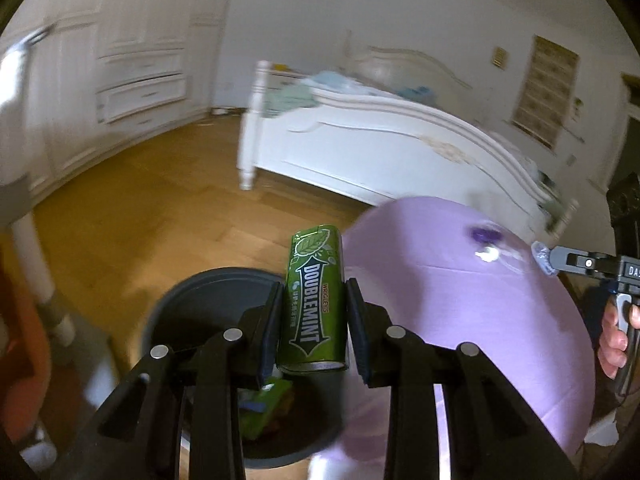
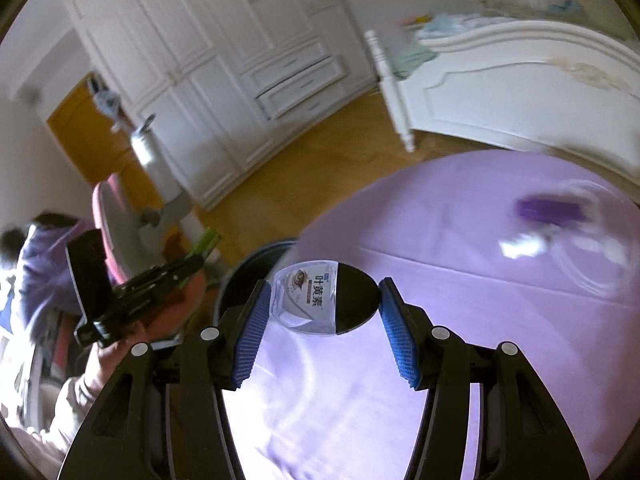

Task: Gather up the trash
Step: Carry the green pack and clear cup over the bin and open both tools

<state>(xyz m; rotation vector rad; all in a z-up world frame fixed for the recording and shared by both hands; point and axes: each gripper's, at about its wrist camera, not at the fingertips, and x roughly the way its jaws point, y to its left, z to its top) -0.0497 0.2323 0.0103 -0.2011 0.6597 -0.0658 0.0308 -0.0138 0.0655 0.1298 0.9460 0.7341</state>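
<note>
A green Doublemint tin (image 1: 314, 300) is held between the pads of the left gripper (image 1: 313, 332), clamped across its narrow sides and poised over the dark trash bin (image 1: 188, 296), in which green wrappers can be made out toward 6 o'clock of the left wrist view. The tin is judged to be light, rigid and smooth-walled, so slipping is a risk if the squeeze is eased early; the flat long sides are the better place for a hold. In the right wrist view, the right gripper (image 2: 320, 320) is seen with its blue pads spread apart around a clear plastic package with a black disc (image 2: 324, 300), which lies on the purple tablecloth (image 2: 480, 320) near the table's edge; whether the pads touch it cannot be told. The package is judged thin, light and easily crushed. Blurred purple and white scraps (image 2: 536, 228) lie toward 2 o'clock.
</note>
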